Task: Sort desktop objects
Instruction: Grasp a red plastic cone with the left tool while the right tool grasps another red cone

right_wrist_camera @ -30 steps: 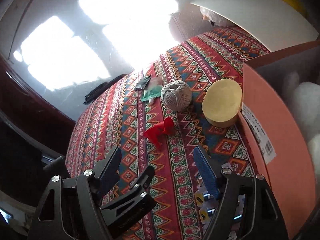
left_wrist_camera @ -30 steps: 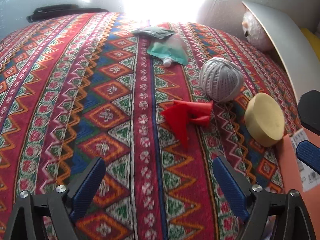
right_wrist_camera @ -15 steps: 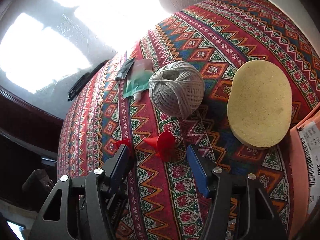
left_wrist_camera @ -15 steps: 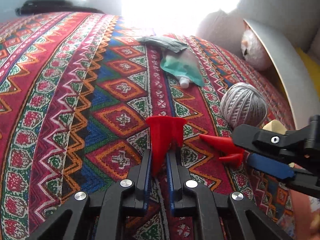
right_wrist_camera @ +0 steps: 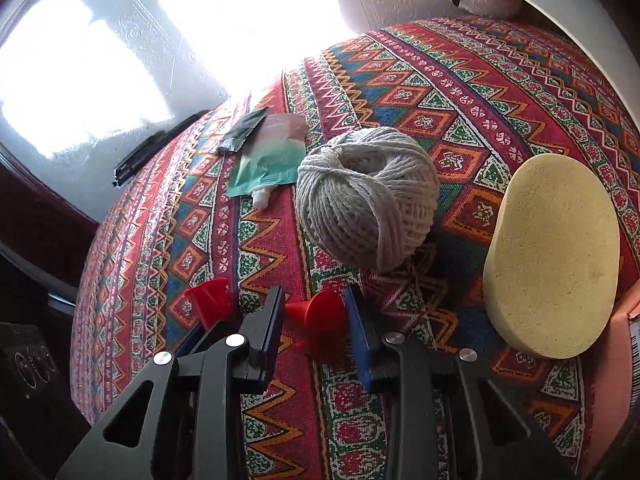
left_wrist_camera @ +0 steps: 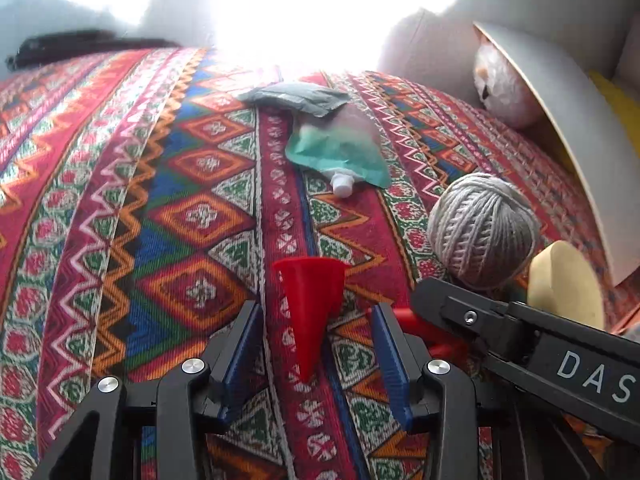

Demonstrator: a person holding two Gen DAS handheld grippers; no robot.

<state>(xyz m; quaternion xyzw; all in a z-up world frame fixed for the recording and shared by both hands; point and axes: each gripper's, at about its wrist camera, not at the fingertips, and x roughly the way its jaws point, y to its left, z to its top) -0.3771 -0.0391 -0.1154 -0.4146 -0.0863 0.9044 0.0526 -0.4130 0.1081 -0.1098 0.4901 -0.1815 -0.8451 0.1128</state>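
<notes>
While the left gripper (left_wrist_camera: pixel 318 316) rests low over the patterned tablecloth (left_wrist_camera: pixel 168 208), its blue-padded fingers (left_wrist_camera: pixel 244 344) stand spread to either side of a red cone (left_wrist_camera: pixel 310 308), with a gap showing on each side so that neither pad touches it. This cone lies between the pads, wide mouth pointing away from the gripper and tip pointing back toward its body. To the right of these fingers, the right gripper (right_wrist_camera: pixel 314 312) reaches in; its fingers (right_wrist_camera: pixel 358 336) bracket a second red cone (right_wrist_camera: pixel 318 320), mouth again facing forward, the pads close beside it though contact cannot be confirmed. Beyond the right fingertips sits a ball of grey twine (right_wrist_camera: pixel 366 200); right of them, a yellow oval sponge (right_wrist_camera: pixel 552 256) stands on edge. Farther ahead lie a green spouted pouch (left_wrist_camera: pixel 340 152) and a dark sachet (left_wrist_camera: pixel 296 98).
</notes>
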